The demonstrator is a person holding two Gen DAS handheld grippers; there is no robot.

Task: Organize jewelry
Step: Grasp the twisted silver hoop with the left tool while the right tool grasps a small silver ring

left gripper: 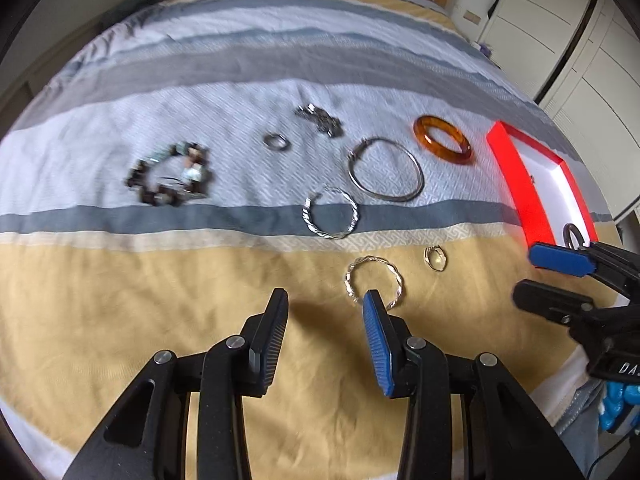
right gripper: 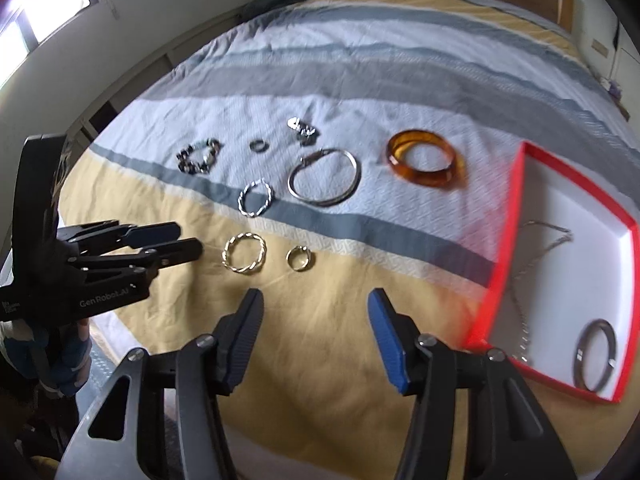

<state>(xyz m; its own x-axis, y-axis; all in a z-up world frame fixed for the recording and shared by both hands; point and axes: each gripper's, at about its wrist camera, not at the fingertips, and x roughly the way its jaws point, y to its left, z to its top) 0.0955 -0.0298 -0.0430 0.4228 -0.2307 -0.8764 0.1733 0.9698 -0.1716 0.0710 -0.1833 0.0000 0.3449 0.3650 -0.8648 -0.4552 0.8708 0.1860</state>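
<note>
Jewelry lies spread on a striped bedspread (right gripper: 360, 320). My left gripper (left gripper: 326, 296) hangs open over the yellow stripe, its blue pad just in front of a twisted silver bangle (left gripper: 349, 280). A small gold ring (left gripper: 427, 258) lies to the right of that bangle. My right gripper (right gripper: 316, 294) is open and holds nothing, with the twisted bangle (right gripper: 226, 256) and the ring (right gripper: 289, 258) a little beyond its tips. A red-rimmed white box (right gripper: 508, 240) on the right holds a dark bangle (right gripper: 582, 356) and a thin chain (right gripper: 548, 232).
Farther back lie a second twisted hoop (left gripper: 307, 210), a large silver bangle (left gripper: 419, 172), an amber bangle (left gripper: 440, 151), a beaded bracelet (left gripper: 136, 178), a small ring (left gripper: 267, 141) and a chain pile (left gripper: 320, 118). White wardrobes (left gripper: 580, 40) stand beyond the bed.
</note>
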